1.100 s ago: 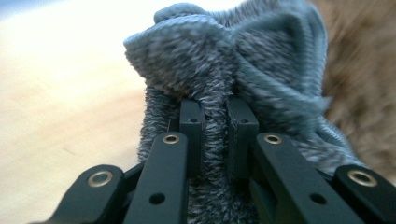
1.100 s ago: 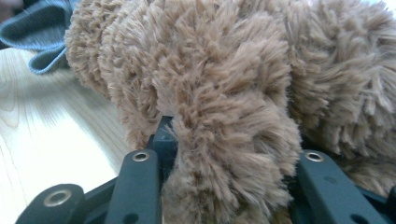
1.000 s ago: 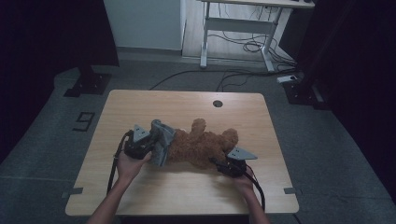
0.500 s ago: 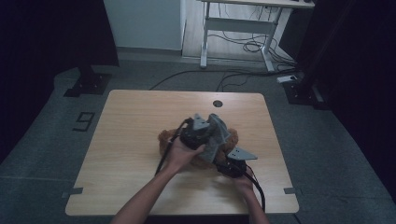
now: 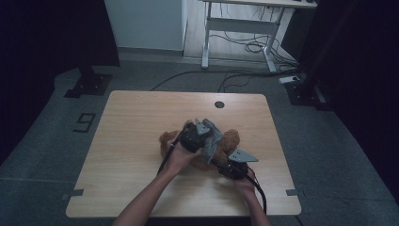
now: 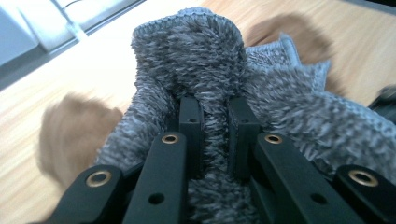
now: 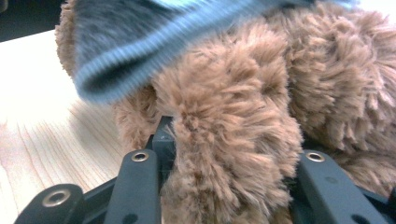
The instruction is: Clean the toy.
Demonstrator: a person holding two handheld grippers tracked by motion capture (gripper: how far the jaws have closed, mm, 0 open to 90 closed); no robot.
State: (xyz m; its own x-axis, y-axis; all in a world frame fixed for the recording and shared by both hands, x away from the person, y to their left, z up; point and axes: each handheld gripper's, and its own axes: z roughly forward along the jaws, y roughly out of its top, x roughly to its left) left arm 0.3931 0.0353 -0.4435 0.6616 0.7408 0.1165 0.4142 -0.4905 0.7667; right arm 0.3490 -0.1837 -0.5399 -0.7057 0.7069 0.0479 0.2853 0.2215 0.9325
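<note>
The left gripper (image 6: 212, 116) is clenched on a fold of the grey knitted garment (image 6: 289, 112), the wool bunched up between its two jaws and rising in a hump just ahead of them. In the high view this left gripper (image 5: 200, 134) sits over the brown teddy bear (image 5: 230, 139), with the garment (image 5: 211, 143) draped from its jaws down across the toy's middle. The right gripper (image 7: 224, 140) grasps a plush limb of the bear (image 7: 336, 84), fur swelling out between and over its jaws; whether they are pressed fully home is hidden by the pile. From the right gripper the garment's ribbed hem (image 7: 154, 56) hangs above and slightly to the left, open like a mouth, almost touching the fur. That is the relation the coming move seems to turn on: the hem lies just above the held limb, so the left gripper, the one carrying the cloth, probably needs to draw it down and toward the right gripper (image 5: 234, 165) along the bear's long axis, which runs roughly across the tabletop between the two hands. The bear lies near the middle of the pale wooden tabletop (image 5: 136, 122), which has bare room on every side and a small round cable hole (image 5: 219, 104) beyond the grippers. Around it are grey floor, a dark stand (image 5: 87, 82) and a white desk frame (image 5: 240, 28) with loose cables.
</note>
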